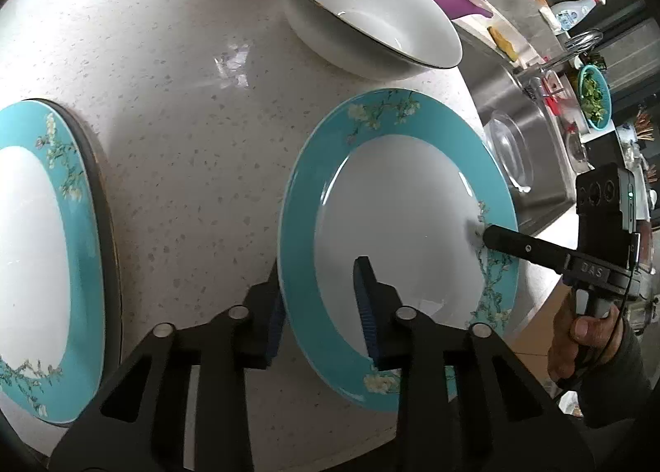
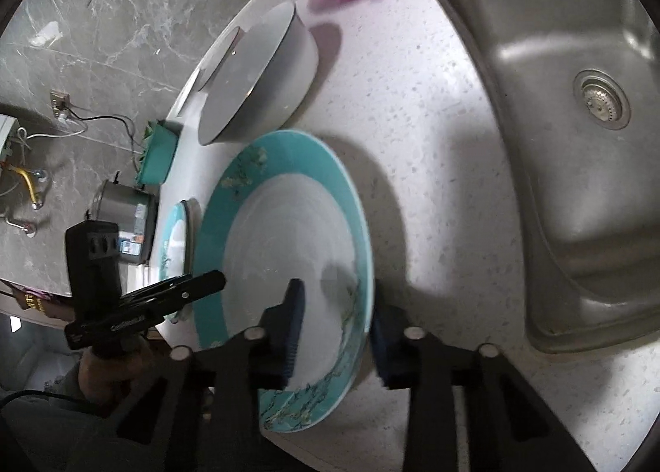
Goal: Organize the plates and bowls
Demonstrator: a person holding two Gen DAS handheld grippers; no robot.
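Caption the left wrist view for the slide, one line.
Left tool and right tool clamp opposite rims of a teal-rimmed plate on the speckled counter, white bowl behind.

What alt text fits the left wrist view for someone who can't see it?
Both grippers clamp opposite rims of a turquoise-rimmed plate on a speckled counter: the left gripper at the near edge, the right gripper at the far-right edge. A white bowl sits behind, a matching plate to the left.

R gripper [image 2: 334,331] jaws clamp teal plate [image 2: 288,199] rim.
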